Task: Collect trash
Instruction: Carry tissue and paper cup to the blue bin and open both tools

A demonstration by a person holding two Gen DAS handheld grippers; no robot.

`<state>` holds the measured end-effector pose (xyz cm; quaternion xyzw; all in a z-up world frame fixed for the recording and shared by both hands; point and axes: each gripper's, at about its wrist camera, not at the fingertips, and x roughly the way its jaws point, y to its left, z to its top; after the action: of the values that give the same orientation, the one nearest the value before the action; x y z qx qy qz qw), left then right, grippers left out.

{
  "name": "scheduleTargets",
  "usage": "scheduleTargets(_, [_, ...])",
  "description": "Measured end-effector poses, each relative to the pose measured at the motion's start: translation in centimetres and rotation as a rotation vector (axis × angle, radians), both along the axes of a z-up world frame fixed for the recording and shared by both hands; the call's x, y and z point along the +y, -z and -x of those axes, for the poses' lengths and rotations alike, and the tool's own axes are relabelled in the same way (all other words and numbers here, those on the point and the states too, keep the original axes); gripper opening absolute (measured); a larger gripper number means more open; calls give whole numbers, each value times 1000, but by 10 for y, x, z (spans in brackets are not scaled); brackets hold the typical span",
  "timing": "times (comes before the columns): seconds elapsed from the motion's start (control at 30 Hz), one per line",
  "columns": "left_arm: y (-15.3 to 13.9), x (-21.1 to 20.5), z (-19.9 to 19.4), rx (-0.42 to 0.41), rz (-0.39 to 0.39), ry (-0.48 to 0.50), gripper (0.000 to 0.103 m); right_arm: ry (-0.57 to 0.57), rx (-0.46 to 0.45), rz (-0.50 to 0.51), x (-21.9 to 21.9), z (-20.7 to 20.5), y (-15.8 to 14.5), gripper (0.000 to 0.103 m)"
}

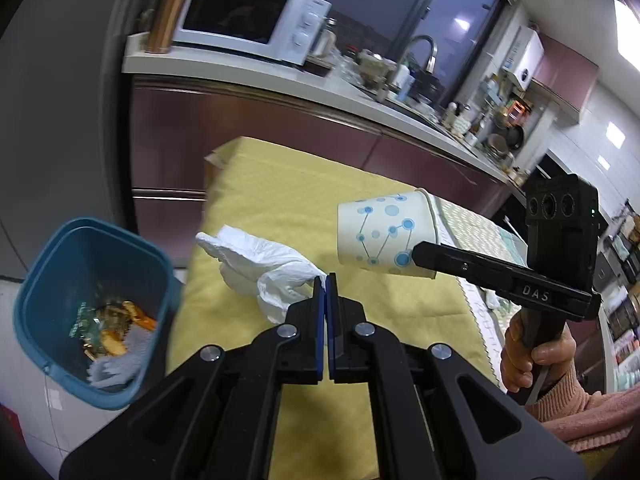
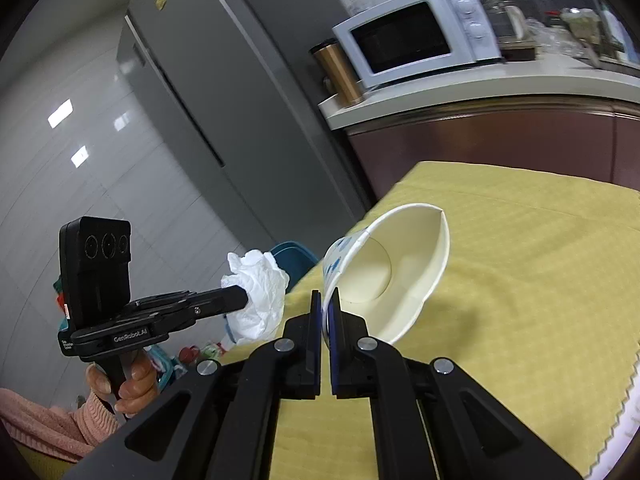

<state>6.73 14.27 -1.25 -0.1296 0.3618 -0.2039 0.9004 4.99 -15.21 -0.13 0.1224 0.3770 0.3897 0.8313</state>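
My left gripper (image 1: 325,280) is shut on a crumpled white plastic bag (image 1: 260,264) that hangs above the yellow tablecloth (image 1: 280,196). From the right wrist view the same bag (image 2: 256,292) shows at the tip of the left gripper (image 2: 240,298). My right gripper (image 2: 327,298) is shut on the wall of a white paper cup (image 2: 384,264) with blue dots, its rim squashed and its mouth facing the camera. In the left wrist view the cup (image 1: 384,232) lies sideways in the air at the tip of the right gripper (image 1: 418,250). A blue bin (image 1: 92,308) stands on the floor left of the table, with wrappers and tissue inside.
A counter (image 1: 240,68) with a white microwave (image 1: 248,16), a copper tumbler (image 1: 168,12) and a sink runs behind the table. A grey fridge (image 2: 192,92) stands to the left. A person's hand (image 1: 532,356) in a pink sleeve holds each gripper handle.
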Motion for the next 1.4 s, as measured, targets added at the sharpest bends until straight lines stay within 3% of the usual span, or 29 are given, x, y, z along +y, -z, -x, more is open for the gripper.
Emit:
scheduleTargets(0.37, [-3,75,2,-13,-12,-173,1,-160,-36,37,66,-11,-11,2])
scheduleTargets(0.63, [10,124,-2,22,-24,-276,1,-269,-25,73,113,-19,-10,2])
scheduleTargets(1.4, [91,157,-48,210,-132,-366,1,-380,39,275,220,-39,33,2])
